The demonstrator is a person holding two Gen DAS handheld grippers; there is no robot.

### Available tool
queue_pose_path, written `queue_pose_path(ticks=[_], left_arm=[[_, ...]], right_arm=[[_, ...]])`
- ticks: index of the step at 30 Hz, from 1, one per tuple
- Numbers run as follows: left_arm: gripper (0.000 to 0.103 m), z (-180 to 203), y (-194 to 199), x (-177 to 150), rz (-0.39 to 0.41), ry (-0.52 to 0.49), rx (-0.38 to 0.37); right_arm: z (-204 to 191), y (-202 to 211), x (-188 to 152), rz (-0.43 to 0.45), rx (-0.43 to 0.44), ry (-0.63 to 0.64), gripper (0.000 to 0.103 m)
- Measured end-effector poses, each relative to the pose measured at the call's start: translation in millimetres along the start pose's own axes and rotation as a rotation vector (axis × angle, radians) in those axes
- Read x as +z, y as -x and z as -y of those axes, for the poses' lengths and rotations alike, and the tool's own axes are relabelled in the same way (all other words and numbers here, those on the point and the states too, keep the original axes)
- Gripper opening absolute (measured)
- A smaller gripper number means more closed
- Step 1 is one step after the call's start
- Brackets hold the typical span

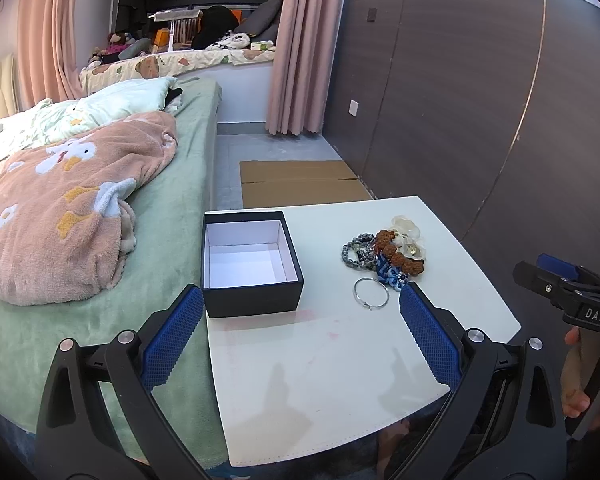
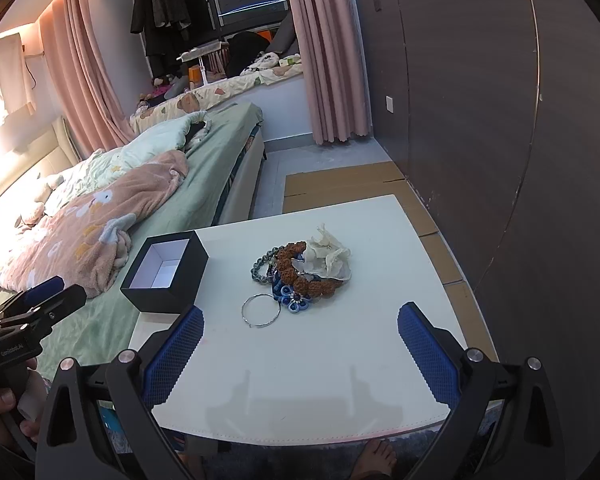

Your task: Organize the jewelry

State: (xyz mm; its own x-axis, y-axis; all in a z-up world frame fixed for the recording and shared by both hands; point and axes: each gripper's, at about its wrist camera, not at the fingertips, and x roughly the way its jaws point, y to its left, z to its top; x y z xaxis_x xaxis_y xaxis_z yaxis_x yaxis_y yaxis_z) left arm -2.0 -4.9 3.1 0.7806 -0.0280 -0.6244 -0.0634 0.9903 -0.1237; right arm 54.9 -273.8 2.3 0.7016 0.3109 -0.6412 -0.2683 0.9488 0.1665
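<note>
Both the left gripper [image 1: 301,322] and right gripper [image 2: 300,338] hover spread wide and empty; the jewelry heap [image 2: 304,270] sits beside the open box [image 2: 165,278]; best take the loose ring [image 2: 261,311] first, pinching its rim squarely.

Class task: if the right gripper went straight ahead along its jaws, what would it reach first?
Probably the silver ring, which lies nearest on the white table, just left of the open right gripper. The jewelry pile sits behind it. Depth is uncertain.

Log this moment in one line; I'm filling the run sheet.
left claw open | right claw open | box empty | jewelry pile on table
</note>
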Motion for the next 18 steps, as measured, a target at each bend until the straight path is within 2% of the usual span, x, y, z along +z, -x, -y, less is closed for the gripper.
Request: queue_pose_path(ticks=[18], left_arm=[[0.098, 0.1, -0.3, 0.4, -0.001, 0.002, -0.002]], right_arm=[[-0.3, -2.1, -1.1, 0.000, 0.004, -0.008, 0.095]])
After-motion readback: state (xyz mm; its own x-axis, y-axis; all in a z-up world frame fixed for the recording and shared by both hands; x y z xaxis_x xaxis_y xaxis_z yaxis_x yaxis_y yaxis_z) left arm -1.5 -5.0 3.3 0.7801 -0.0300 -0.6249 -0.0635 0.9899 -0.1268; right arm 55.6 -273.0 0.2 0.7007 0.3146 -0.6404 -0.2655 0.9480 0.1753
